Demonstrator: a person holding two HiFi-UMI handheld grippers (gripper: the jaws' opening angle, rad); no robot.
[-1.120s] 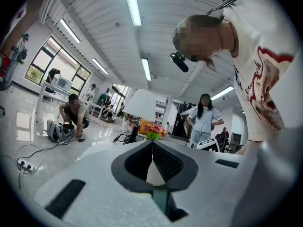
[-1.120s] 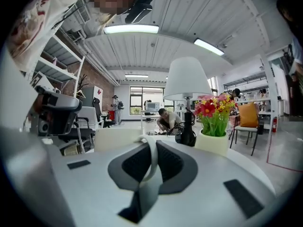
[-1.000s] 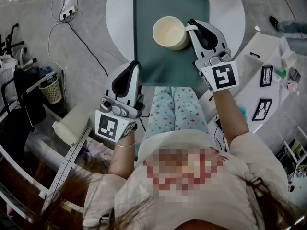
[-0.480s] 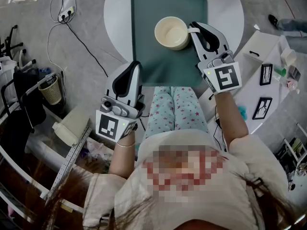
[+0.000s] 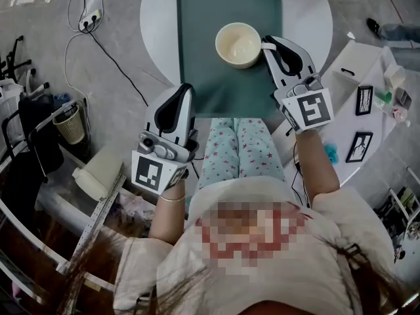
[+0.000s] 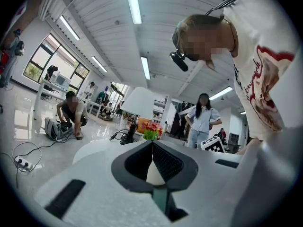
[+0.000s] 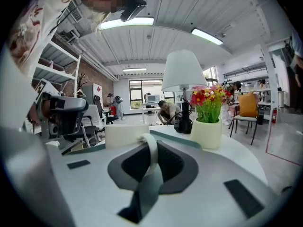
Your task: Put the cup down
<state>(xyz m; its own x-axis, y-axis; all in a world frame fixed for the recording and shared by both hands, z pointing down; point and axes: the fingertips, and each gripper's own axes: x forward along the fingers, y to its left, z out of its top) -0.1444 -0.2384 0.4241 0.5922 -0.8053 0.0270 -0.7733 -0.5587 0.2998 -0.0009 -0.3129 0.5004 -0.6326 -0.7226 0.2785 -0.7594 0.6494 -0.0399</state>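
A cream cup (image 5: 238,44) is over the dark green mat (image 5: 207,18) on the round white table. I cannot tell whether its base touches the mat. My right gripper (image 5: 268,43) is at the cup's right side, shut on its handle. In the right gripper view the handle (image 7: 152,151) runs up between the closed jaws, with the cup's body (image 7: 124,135) just beyond to the left. My left gripper (image 5: 186,88) hangs at the mat's near left corner, shut and holding nothing. The left gripper view shows its pads (image 6: 163,161) pressed together.
A pot of red and yellow flowers (image 7: 206,126) and a white lamp (image 7: 182,86) stand at the table's far side. A white side table (image 5: 367,77) with small frames is to the right. A power strip with cables (image 5: 92,17) and a wastebasket (image 5: 71,123) sit on the floor to the left.
My right gripper has carried the cup a little to the right and farther from me over the mat. The left gripper has stayed put.
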